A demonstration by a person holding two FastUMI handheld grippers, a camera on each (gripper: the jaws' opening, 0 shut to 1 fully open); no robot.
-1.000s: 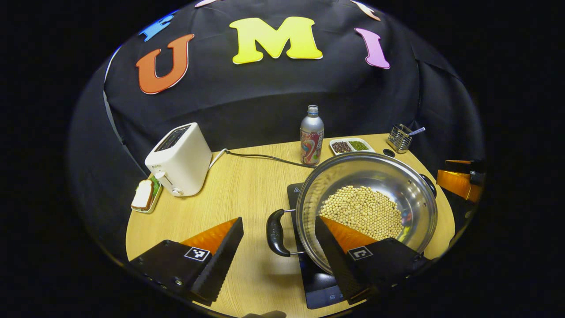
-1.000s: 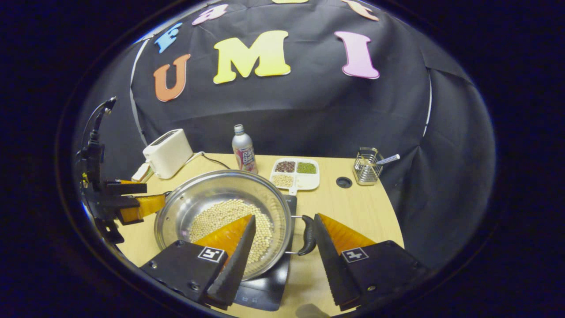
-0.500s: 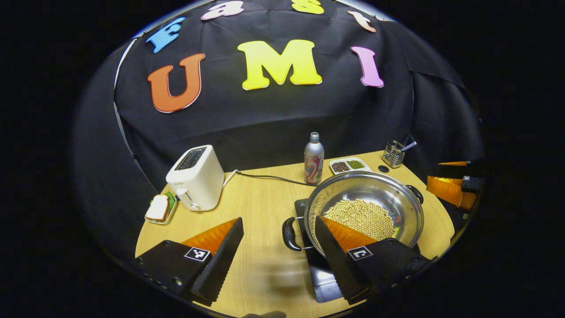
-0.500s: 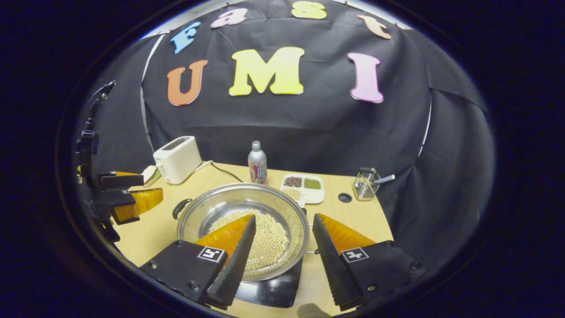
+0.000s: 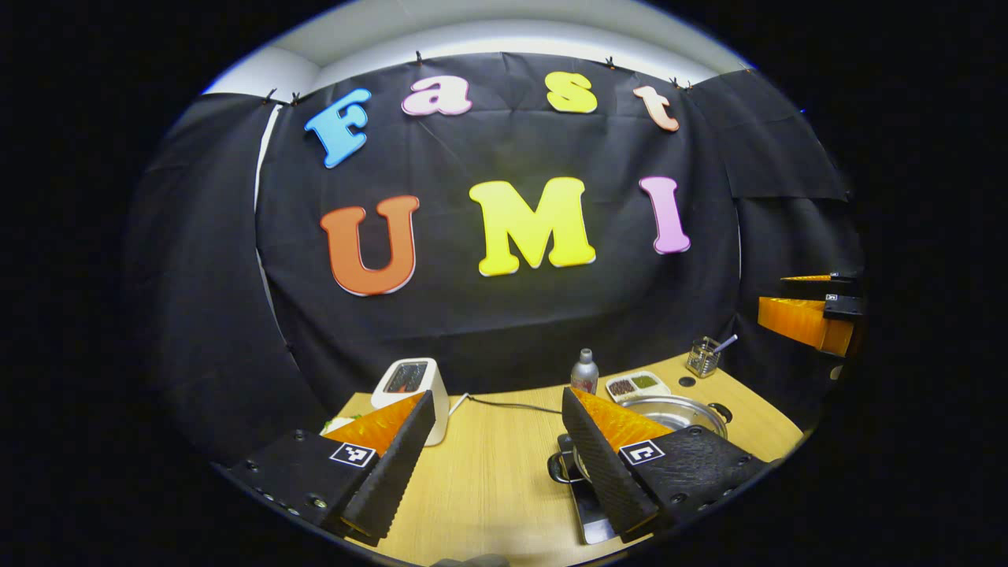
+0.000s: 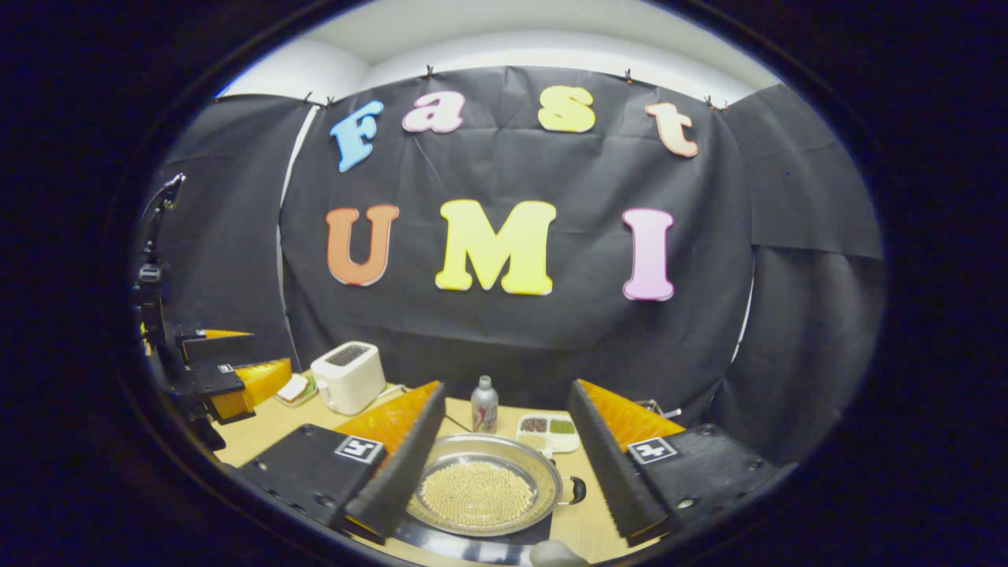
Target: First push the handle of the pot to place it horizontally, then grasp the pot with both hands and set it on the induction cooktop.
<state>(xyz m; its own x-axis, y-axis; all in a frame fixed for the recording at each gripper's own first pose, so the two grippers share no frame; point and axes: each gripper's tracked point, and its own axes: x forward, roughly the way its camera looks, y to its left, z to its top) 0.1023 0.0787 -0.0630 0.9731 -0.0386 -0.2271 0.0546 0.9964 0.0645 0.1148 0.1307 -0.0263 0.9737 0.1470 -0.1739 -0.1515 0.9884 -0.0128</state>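
The steel pot (image 6: 488, 449), holding soybeans (image 6: 476, 494), rests on the black induction cooktop (image 6: 472, 545), with one black handle (image 6: 579, 490) pointing right. In the left gripper view the pot (image 5: 693, 409) is partly hidden behind my own finger, and its near handle (image 5: 557, 468) and the cooktop (image 5: 589, 508) peek out beside it. My left gripper (image 5: 496, 394) is open and empty, raised well back from the pot. My right gripper (image 6: 506, 386) is likewise open, high above the pot and touching nothing. The left gripper (image 6: 228, 370) also appears at the far left of the right gripper view.
On the wooden table (image 5: 488, 472) stand a white toaster (image 5: 409, 382) with its cord, a metal bottle (image 5: 583, 370), a divided tray of beans (image 5: 638, 383) and a wire utensil holder (image 5: 703, 358). A sandwich dish (image 6: 298, 387) sits beside the toaster (image 6: 348, 376).
Both grippers have pulled back and up from the pot, which now looks small and far. The pot stays on the cooktop. Both grippers stay open.
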